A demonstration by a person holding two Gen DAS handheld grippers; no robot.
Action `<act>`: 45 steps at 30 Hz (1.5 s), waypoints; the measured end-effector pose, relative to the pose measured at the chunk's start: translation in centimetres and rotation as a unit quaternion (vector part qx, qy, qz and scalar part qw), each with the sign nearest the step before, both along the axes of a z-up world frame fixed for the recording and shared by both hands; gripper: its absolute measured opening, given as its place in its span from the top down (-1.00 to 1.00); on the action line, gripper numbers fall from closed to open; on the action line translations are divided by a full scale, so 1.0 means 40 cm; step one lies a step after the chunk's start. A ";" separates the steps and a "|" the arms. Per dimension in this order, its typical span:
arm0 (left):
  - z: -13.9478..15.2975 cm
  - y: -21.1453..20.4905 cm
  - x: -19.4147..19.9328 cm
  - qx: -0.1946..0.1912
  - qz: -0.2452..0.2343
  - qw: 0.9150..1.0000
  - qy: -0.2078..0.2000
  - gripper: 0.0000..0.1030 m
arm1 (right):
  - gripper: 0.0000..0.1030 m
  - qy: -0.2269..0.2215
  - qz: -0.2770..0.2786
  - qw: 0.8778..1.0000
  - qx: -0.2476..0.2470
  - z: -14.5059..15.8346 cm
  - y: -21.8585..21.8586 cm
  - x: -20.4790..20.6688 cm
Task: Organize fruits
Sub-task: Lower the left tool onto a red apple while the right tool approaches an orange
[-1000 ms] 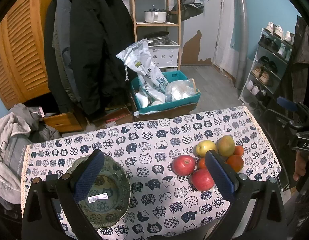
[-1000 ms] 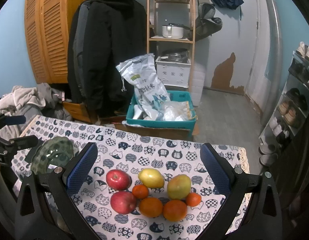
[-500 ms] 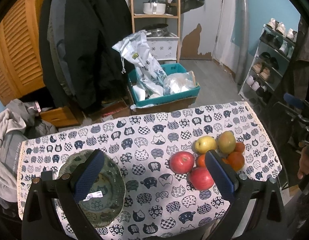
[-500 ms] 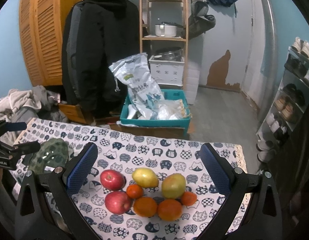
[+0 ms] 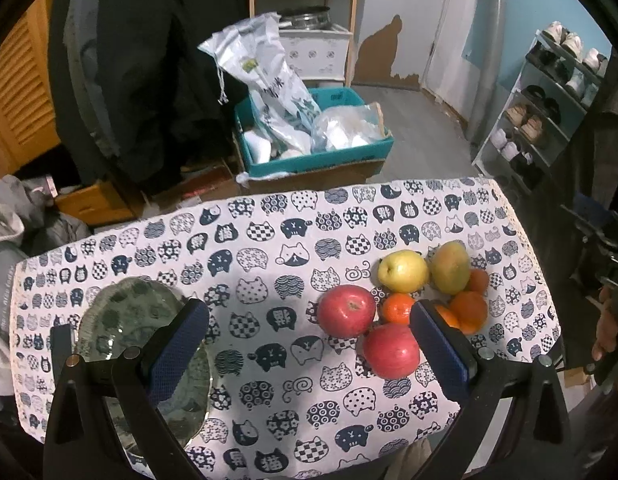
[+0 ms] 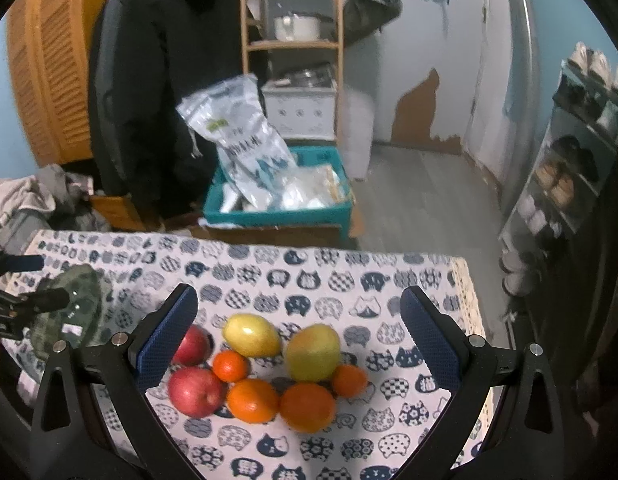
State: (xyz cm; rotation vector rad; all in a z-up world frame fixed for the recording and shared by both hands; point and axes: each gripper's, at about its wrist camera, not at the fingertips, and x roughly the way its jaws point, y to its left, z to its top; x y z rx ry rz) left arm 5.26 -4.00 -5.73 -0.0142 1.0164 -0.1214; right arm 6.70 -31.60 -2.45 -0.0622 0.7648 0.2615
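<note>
A cluster of fruit lies on the cat-print tablecloth [image 5: 269,248]: two red apples [image 5: 346,311] [image 5: 391,351], a yellow apple [image 5: 403,271], a green-yellow mango [image 5: 450,267] and several oranges [image 5: 397,308]. A green glass plate [image 5: 125,320] lies at the left. My left gripper [image 5: 307,344] is open and empty above the cloth between plate and fruit. My right gripper [image 6: 297,340] is open and empty above the fruit; the mango [image 6: 313,352], yellow apple [image 6: 251,334] and a red apple [image 6: 195,392] show between its fingers.
Beyond the table's far edge stands a teal crate [image 5: 313,148] with plastic bags. Dark coats [image 5: 149,60] hang at the left, a wooden shelf [image 5: 305,12] behind, a shoe rack [image 5: 549,108] at the right. Clothes [image 5: 13,224] are piled at the far left.
Both grippers have moved lower and nearer the table; plate and fruit look larger. The right wrist view has dipped toward the fruit. Both stay open.
</note>
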 end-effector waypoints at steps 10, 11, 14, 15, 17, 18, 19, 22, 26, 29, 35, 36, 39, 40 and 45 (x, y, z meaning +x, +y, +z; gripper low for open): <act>-0.109 -0.053 0.078 -0.005 -0.006 0.999 0.054 -0.98 | -0.78 0.074 -0.020 0.997 -0.018 -0.147 -0.064 0.073; -0.117 -0.057 0.084 -0.004 -0.006 0.998 0.055 -0.98 | -0.77 0.081 -0.020 0.996 -0.021 -0.161 -0.071 0.078; -0.150 -0.073 0.106 0.001 -0.011 0.998 0.066 -0.98 | -0.70 0.103 -0.023 0.994 -0.030 -0.207 -0.083 0.091; -0.160 -0.076 0.112 0.002 -0.012 0.997 0.071 -0.98 | -0.68 0.110 -0.024 0.993 -0.030 -0.220 -0.086 0.096; -0.188 -0.082 0.127 0.002 -0.011 0.997 0.082 -0.98 | -0.64 0.126 -0.026 0.991 -0.028 -0.249 -0.096 0.103; -0.203 -0.084 0.135 0.002 -0.011 0.996 0.088 -0.98 | -0.62 0.134 -0.026 0.990 -0.028 -0.260 -0.102 0.107; -0.220 -0.086 0.142 0.002 -0.010 0.995 0.096 -0.98 | -0.61 0.141 -0.026 0.989 -0.028 -0.272 -0.107 0.109; -0.260 -0.092 0.158 0.008 -0.010 0.994 0.112 -0.98 | -0.55 0.162 -0.025 0.986 -0.031 -0.308 -0.117 0.117; -0.298 -0.099 0.173 0.012 -0.010 0.991 0.131 -0.98 | -0.50 0.187 -0.024 0.981 -0.039 -0.351 -0.124 0.126; -0.318 -0.105 0.183 0.011 -0.011 0.990 0.143 -0.98 | -0.46 0.208 -0.025 0.977 -0.037 -0.382 -0.137 0.131; -0.352 -0.123 0.199 0.011 -0.017 0.986 0.163 -0.98 | -0.33 0.245 -0.019 0.968 -0.044 -0.435 -0.137 0.140; -0.356 -0.125 0.200 0.011 -0.017 0.986 0.166 -0.98 | -0.32 0.249 -0.017 0.967 -0.042 -0.442 -0.136 0.142; -0.375 -0.128 0.207 0.006 -0.017 0.984 0.177 -0.98 | -0.25 0.260 -0.017 0.965 -0.042 -0.458 -0.135 0.150; -0.382 -0.131 0.208 0.004 -0.017 0.984 0.179 -0.98 | -0.24 0.264 -0.016 0.964 -0.039 -0.464 -0.136 0.152; -0.411 -0.133 0.216 0.003 -0.016 0.981 0.193 -0.98 | -0.23 0.273 -0.010 0.962 -0.022 -0.470 -0.138 0.158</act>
